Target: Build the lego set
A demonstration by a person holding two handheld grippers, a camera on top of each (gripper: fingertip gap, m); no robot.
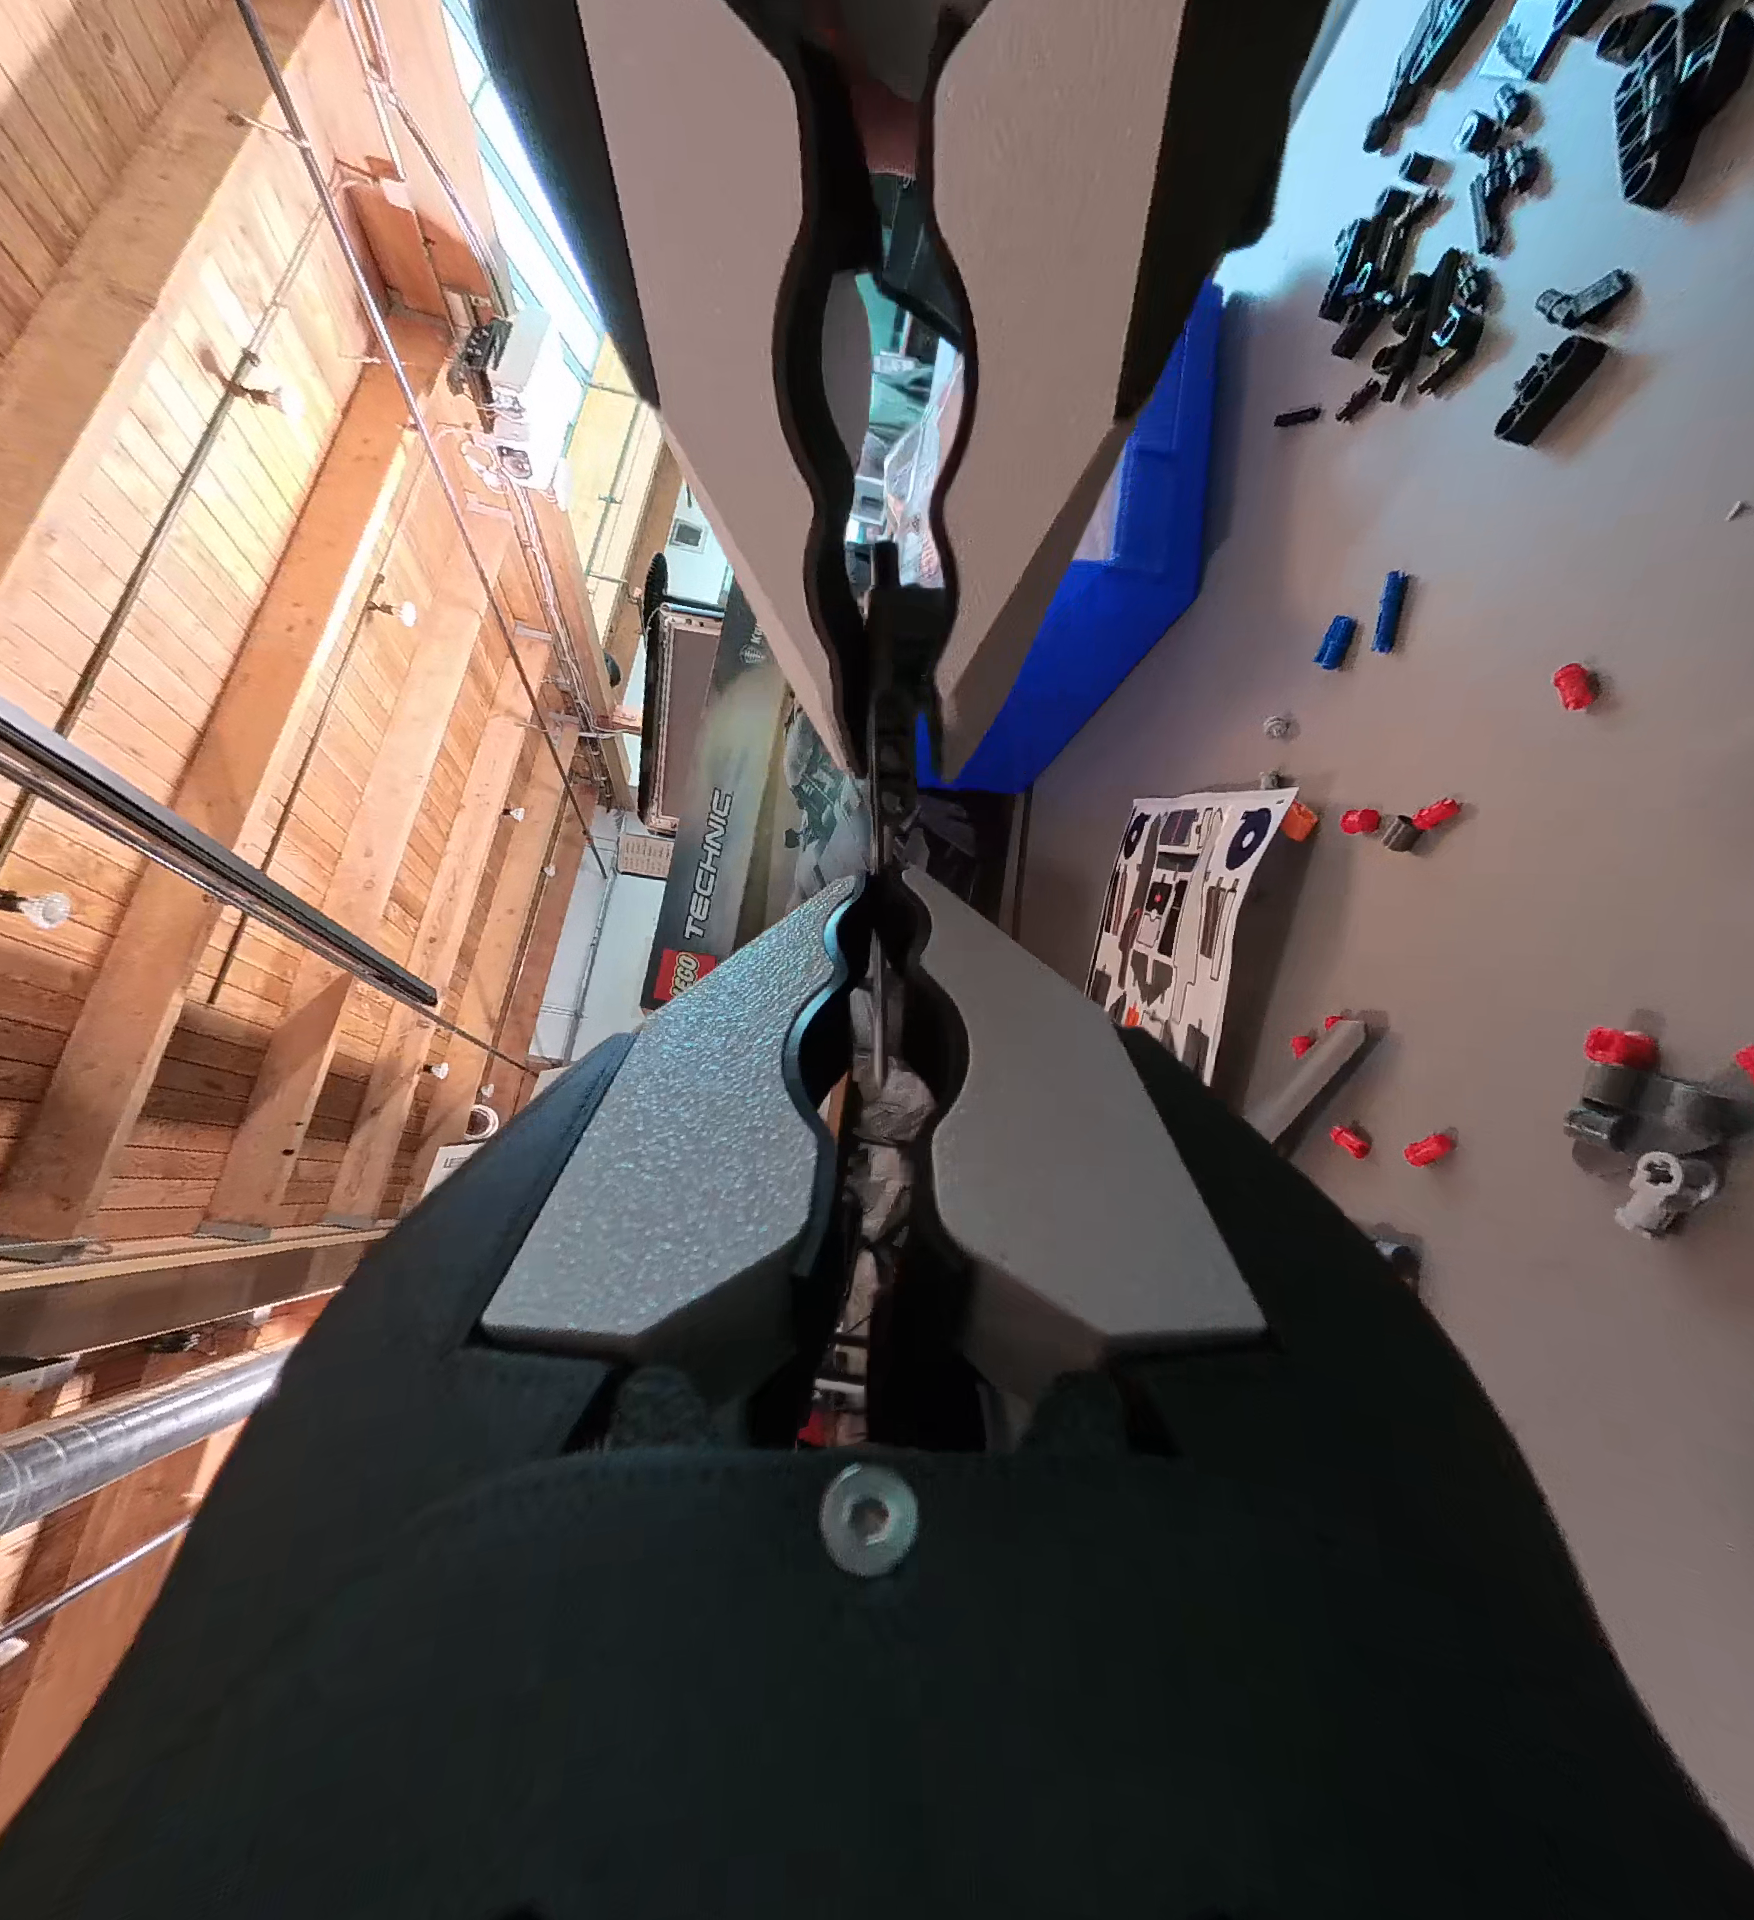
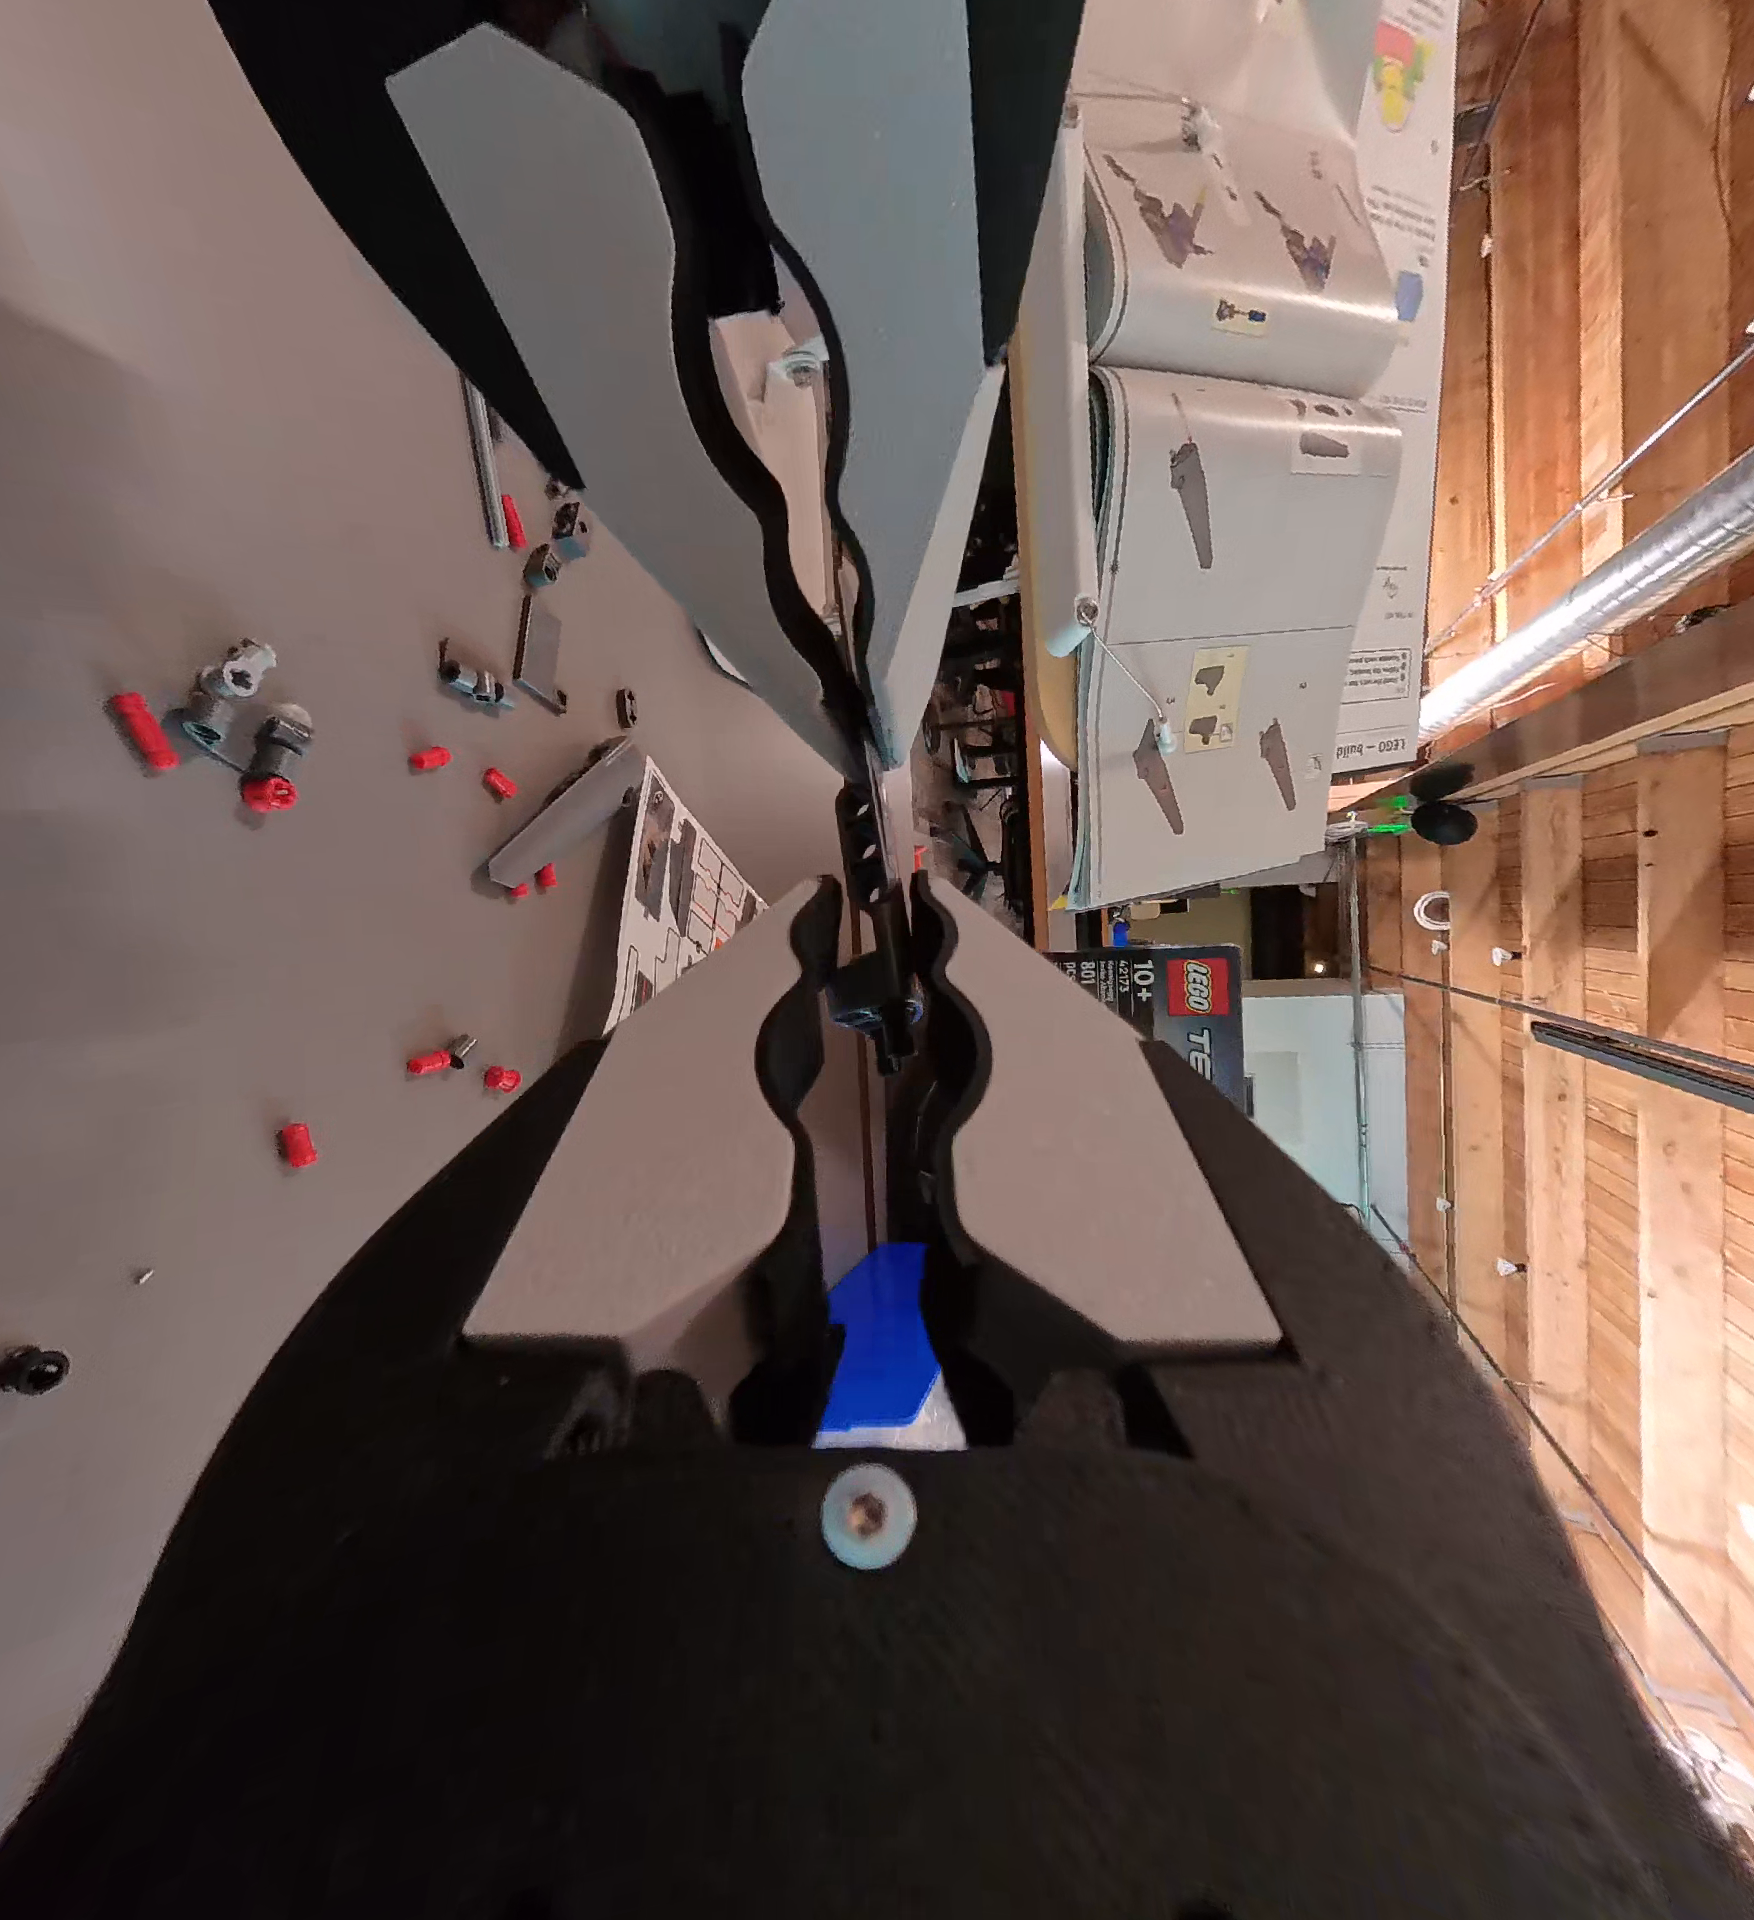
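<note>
Seen from the left wrist, the left gripper (image 1: 888, 894) is pinching one end of a thin black lego beam (image 1: 894, 717), its jaws nearly closed on it. The right gripper (image 1: 899, 665) is reaching in from above, tip to tip, clamping the far end. The grey table (image 1: 1538, 1455) is standing on the right, carrying red pins (image 1: 1574, 686), blue pins (image 1: 1387, 611), a heap of black parts (image 1: 1413, 281), a sticker sheet (image 1: 1179, 925) and a blue bin (image 1: 1122, 623).

Seen from the right wrist, the right gripper (image 2: 878, 894) is squeezing the black lego beam (image 2: 878, 935), with the left gripper (image 2: 868, 743) meeting it from above. An open instruction booklet (image 2: 1237, 540) is showing beyond, near a lego box (image 2: 1179, 1003).
</note>
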